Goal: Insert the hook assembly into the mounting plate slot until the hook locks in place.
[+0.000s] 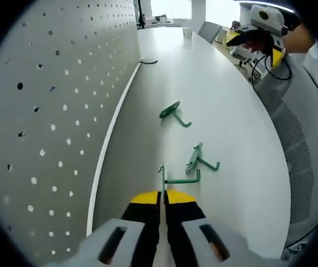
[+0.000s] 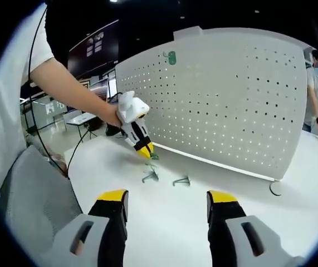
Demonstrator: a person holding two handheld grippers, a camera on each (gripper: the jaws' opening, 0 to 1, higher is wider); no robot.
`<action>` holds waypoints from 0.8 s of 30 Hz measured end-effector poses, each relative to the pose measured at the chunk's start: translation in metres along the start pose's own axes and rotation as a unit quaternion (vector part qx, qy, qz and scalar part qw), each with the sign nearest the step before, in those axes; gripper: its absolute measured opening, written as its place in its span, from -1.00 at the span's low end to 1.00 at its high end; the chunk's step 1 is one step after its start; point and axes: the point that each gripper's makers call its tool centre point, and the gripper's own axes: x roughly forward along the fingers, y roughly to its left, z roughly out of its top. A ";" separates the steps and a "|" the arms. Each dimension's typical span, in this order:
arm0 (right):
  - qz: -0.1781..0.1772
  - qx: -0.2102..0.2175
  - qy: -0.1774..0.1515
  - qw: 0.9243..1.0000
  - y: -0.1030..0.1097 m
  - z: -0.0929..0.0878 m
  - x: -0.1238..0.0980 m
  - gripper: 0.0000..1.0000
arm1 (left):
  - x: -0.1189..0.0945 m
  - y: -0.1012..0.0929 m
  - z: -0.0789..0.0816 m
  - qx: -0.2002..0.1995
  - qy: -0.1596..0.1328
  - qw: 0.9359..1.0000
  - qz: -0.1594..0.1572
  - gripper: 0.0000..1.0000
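A white table (image 1: 225, 111) stands beside an upright white pegboard (image 1: 47, 111). The left gripper (image 1: 163, 194) is closed on a green hook (image 1: 178, 179), held low against the table near the board's foot. The right gripper (image 2: 167, 201) is held open and empty, well back. Three green hooks are counted on the table: the gripped one, a second (image 1: 200, 158) just beyond and a third (image 1: 174, 113) farther off. A fourth (image 2: 171, 57) is already hung high on the board. The grip should be kept firm and the hook's back plate presented squarely to the holes.
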 end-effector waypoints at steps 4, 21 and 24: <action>-0.001 -0.009 -0.002 1.000 0.000 0.001 -0.001 0.08 | -0.003 0.000 0.003 -0.003 -0.011 1.000 0.006 -0.96; -0.004 -0.034 -0.001 0.999 -0.001 0.001 -0.002 -0.01 | -0.010 -0.002 0.013 -0.016 -0.032 0.999 0.011 -0.96; -0.004 -0.029 -0.002 1.000 -0.001 0.002 -0.002 0.03 | -0.011 -0.002 0.015 -0.019 -0.038 0.999 0.012 -0.96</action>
